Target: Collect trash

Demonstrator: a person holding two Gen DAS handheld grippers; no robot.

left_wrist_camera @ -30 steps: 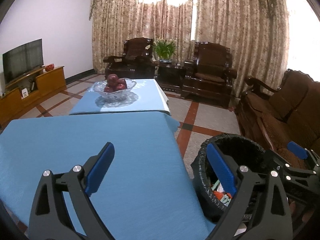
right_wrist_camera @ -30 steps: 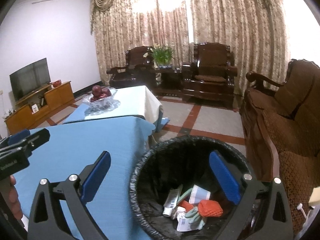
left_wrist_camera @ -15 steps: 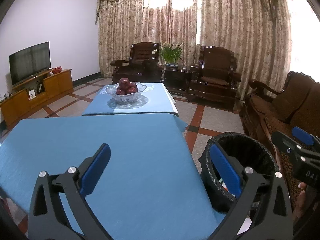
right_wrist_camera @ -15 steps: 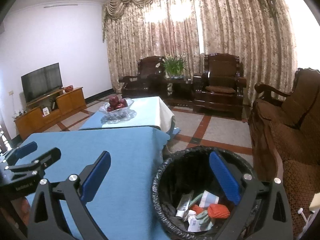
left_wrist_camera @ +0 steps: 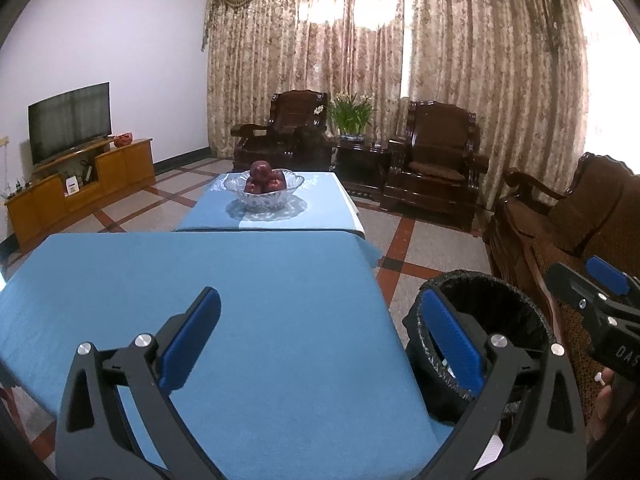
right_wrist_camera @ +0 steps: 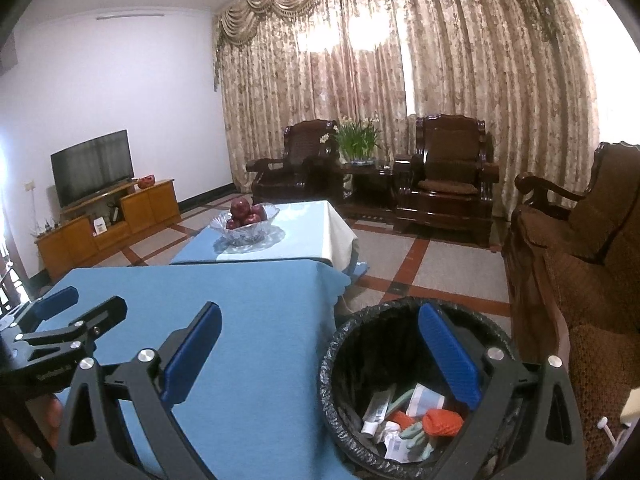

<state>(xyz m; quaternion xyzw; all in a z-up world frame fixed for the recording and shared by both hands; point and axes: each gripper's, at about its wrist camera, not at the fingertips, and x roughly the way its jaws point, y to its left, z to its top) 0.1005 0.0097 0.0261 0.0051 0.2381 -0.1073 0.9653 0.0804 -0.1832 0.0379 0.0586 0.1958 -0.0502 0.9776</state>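
Both the left tongs (left_wrist_camera: pixel 320 344) and right tongs (right_wrist_camera: pixel 320 352) gape released, grasping nothing. The trash (right_wrist_camera: pixel 408 420) lies in the black-lined bin (right_wrist_camera: pixel 348 336) beside the blue bench (left_wrist_camera: pixel 240 300), which shows no litter. Collection looks finished; next likely means pulling back.

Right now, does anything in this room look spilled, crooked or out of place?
Nothing stands out. The trash lies inside the black-lined bin, none on the floor around it. The blue tablecloth lies flat, and the glass bowl of apples sits upright on the far table.
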